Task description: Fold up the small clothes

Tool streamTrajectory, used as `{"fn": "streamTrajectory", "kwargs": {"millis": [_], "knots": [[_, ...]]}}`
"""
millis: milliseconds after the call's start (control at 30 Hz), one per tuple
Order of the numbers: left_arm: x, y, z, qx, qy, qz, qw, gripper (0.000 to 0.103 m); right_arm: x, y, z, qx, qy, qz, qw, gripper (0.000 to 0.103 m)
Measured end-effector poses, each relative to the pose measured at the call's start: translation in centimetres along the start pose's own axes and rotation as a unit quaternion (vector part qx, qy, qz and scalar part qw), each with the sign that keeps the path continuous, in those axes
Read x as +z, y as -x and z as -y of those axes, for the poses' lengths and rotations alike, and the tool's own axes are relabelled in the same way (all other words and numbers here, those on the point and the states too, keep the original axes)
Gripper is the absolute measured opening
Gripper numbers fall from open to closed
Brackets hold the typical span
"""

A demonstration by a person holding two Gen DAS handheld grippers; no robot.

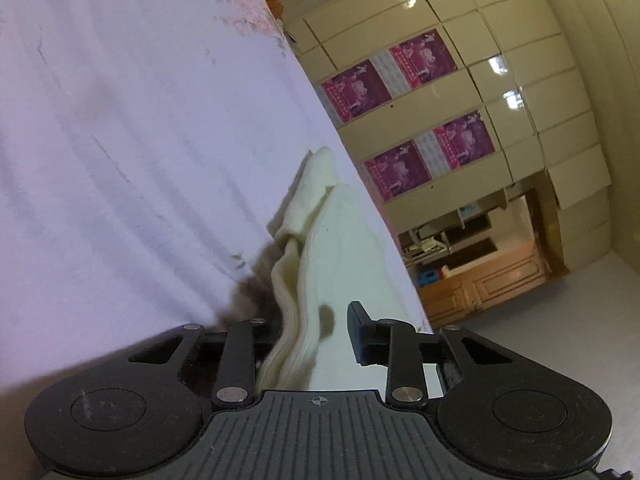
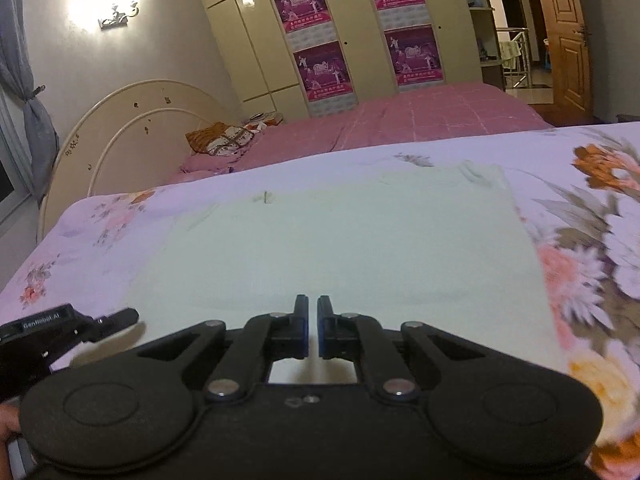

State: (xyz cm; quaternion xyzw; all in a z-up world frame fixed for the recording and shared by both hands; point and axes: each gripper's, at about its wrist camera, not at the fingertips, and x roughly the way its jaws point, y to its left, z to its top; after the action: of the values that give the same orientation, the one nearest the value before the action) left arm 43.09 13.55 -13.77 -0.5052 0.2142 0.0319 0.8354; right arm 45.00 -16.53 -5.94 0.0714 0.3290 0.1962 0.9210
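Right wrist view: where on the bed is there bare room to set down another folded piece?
Free: the floral sheet right of the pale cloth, and the strip between the cloth's far edge and the pink bed. The sheet's left corner is open further back. Crowded: bottom left, where the left tool reaches the cloth's edge, and the middle, which the cloth covers.
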Motion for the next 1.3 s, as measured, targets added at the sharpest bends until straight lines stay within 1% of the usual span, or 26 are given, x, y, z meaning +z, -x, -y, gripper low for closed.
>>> {"fn": "streamTrajectory", "kwargs": {"millis": [167,267,367,400,467,533,567,600,633,700,767,833,933,1033,1133,1233,1300], "knots": [[0.1,-1.5,0.7,0.004,0.0,-0.002,1.0,0.031,0.3,-1.8,-1.2,0.004,0.013,-0.002,1.0,0.004],[-0.9,-0.1,0.3,-0.003,0.016,0.0,0.9999,0.031,0.3,-2.2,-1.6,0.005,0.02,-0.003,1.0,0.005],[-1.6,-0.3,0.7,0.001,-0.003,0.005,1.0,0.031,-0.1,-2.4,-1.9,0.008,0.025,-0.008,1.0,0.005],[-1.4,-0.8,0.8,0.002,0.0,0.006,1.0,0.031,-0.1,-2.6,-2.0,0.007,0.026,-0.01,1.0,0.005],[-0.6,-2.0,0.9,-0.001,0.026,0.007,0.9996,0.031,-0.1,-2.9,-2.0,0.003,0.023,-0.012,1.0,0.005],[-0.3,-2.8,0.7,0.001,0.036,0.008,0.9993,0.03,0.1,-2.8,-2.0,0.002,0.019,-0.009,1.0,0.005],[-0.3,-3.3,0.9,0.007,0.03,0.013,0.9995,0.024,0.1,-2.8,-2.1,0.002,0.018,-0.007,1.0,0.005],[-0.4,-3.9,1.0,0.018,0.022,0.013,0.9995,0.015,0.1,-2.8,-2.2,0.002,0.018,-0.007,1.0,0.005],[-0.4,-4.3,0.9,0.026,0.018,0.011,0.9995,0.01,0.1,-2.9,-2.1,0.0,0.021,-0.009,1.0,0.005],[-0.2,-4.5,0.7,0.022,0.02,0.011,0.9995,0.007,0.0,-3.4,-2.2,-0.012,0.031,-0.022,0.999,0.004],[0.1,-4.2,1.0,0.017,0.01,0.018,0.9997,0.007,-0.4,-3.9,-2.5,-0.026,0.048,-0.032,0.998,0.0],[0.2,-3.7,0.9,0.016,-0.002,0.02,0.9997,0.007,-0.6,-3.8,-2.5,-0.026,0.053,-0.032,0.998,0.0],[0.2,-3.7,0.2,0.027,-0.004,0.01,0.9996,0.007,-0.7,-4.1,-2.7,-0.027,0.053,-0.03,0.998,0.0],[0.5,-3.2,1.3,0.018,-0.026,0.011,0.9994,0.007,-0.7,-4.0,-2.8,-0.028,0.054,-0.03,0.998,0.0],[1.0,-2.4,3.8,0.005,-0.078,0.014,0.9969,0.007,-0.4,-4.2,-2.3,-0.017,0.028,-0.032,0.999,0.0],[1.4,-2.1,7.1,0.003,-0.136,0.003,0.9907,0.007,-0.3,-4.2,-1.3,-0.005,0.001,-0.032,0.999,0.0],[1.4,-2.2,9.6,-0.002,-0.177,-0.009,0.9841,0.007,-0.3,-4.1,-0.9,0.001,-0.016,-0.033,0.999,0.0]]}}
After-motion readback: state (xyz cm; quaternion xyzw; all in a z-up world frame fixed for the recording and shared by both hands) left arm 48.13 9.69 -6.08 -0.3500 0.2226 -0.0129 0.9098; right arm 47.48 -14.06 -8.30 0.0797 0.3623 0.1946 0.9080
